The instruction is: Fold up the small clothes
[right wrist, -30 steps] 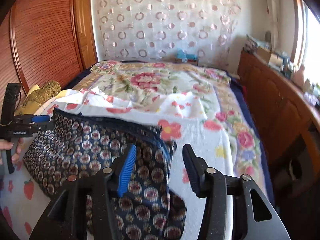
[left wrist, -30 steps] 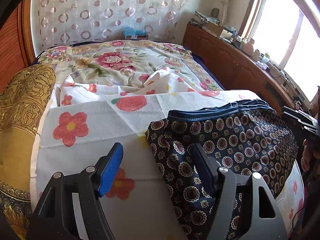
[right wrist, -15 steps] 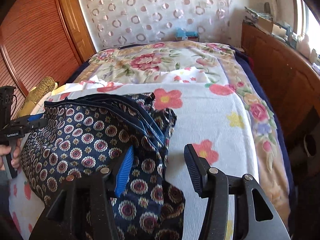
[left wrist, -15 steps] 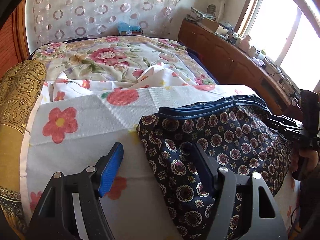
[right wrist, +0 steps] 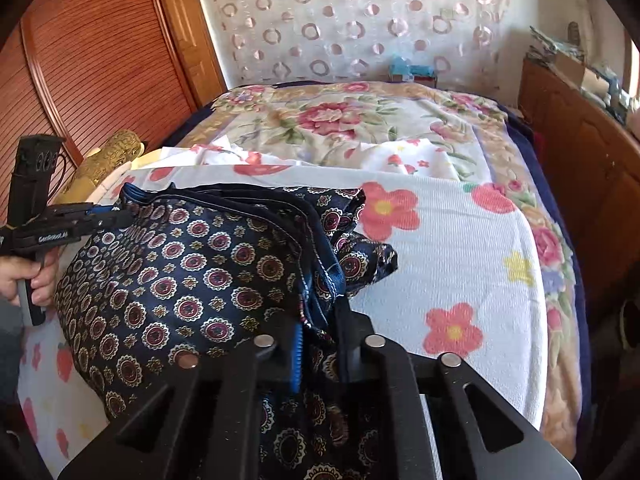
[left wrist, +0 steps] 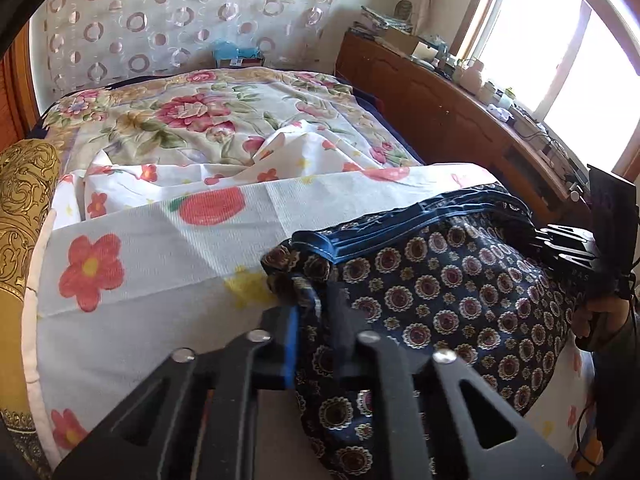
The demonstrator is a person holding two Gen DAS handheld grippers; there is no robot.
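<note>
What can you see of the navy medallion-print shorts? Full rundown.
The navy medallion-print shorts look like thin, silky woven fabric with red and cream round motifs and a plain, stitched, blue waistband. They lie bunched and rumpled on the white flower-print towel spread on the bed. The left gripper and the right gripper are each shut on an opposite side edge of them.

Shorts (left wrist: pixel 460 300) silky glossy cloth; towel (left wrist: pixel 168 248) ribbed matt cloth; wardrobe (right wrist: pixel 100 80) slatted wood.
</note>
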